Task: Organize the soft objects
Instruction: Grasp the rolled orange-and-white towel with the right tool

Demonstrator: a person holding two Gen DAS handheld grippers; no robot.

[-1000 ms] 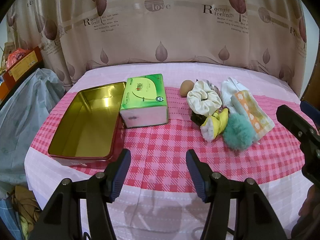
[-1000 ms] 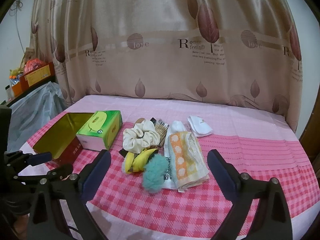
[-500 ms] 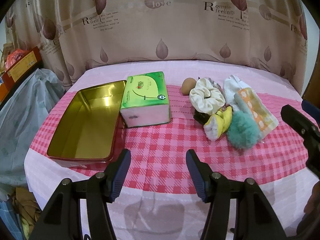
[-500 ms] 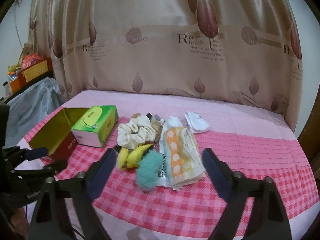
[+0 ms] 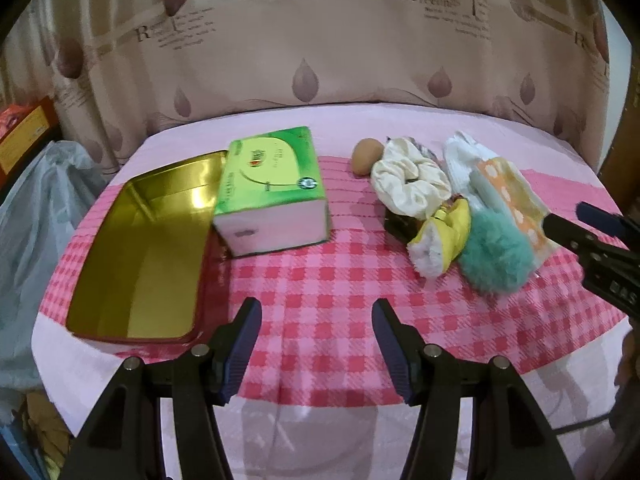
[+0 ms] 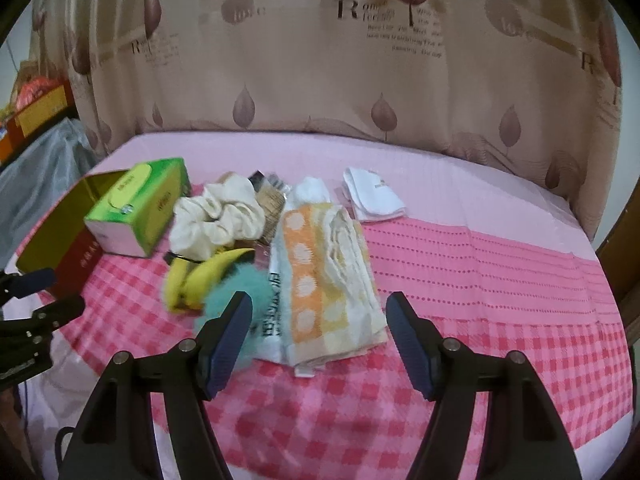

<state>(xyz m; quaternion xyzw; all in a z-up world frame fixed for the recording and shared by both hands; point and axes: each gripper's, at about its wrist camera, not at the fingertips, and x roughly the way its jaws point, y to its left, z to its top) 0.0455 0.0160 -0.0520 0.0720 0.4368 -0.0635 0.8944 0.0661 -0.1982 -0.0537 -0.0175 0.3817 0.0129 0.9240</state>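
A pile of soft things lies on the pink checked cloth: a cream scrunchie (image 6: pixel 218 216), a yellow plush banana (image 6: pixel 204 274), a teal pompom (image 5: pixel 494 254), an orange-dotted folded towel (image 6: pixel 326 276) and white socks (image 6: pixel 374 196). An open gold tin (image 5: pixel 138 248) sits at the left beside a green tissue box (image 5: pixel 272 190). My right gripper (image 6: pixel 320 330) is open and empty, hovering just in front of the towel, with the pompom (image 6: pixel 236 294) by its left finger. My left gripper (image 5: pixel 316 346) is open and empty over the near table edge.
A small brown egg-like ball (image 5: pixel 366 156) lies behind the scrunchie (image 5: pixel 410 184). A patterned curtain (image 6: pixel 320 60) hangs behind the table. A grey plastic-covered heap (image 5: pixel 36 204) and boxes stand off the table's left side. The right gripper's finger tips (image 5: pixel 592 224) show at the left view's right edge.
My right gripper has moved forward and down toward the towel and pompom. My left gripper has edged slightly closer to the table. Nothing on the table has moved.
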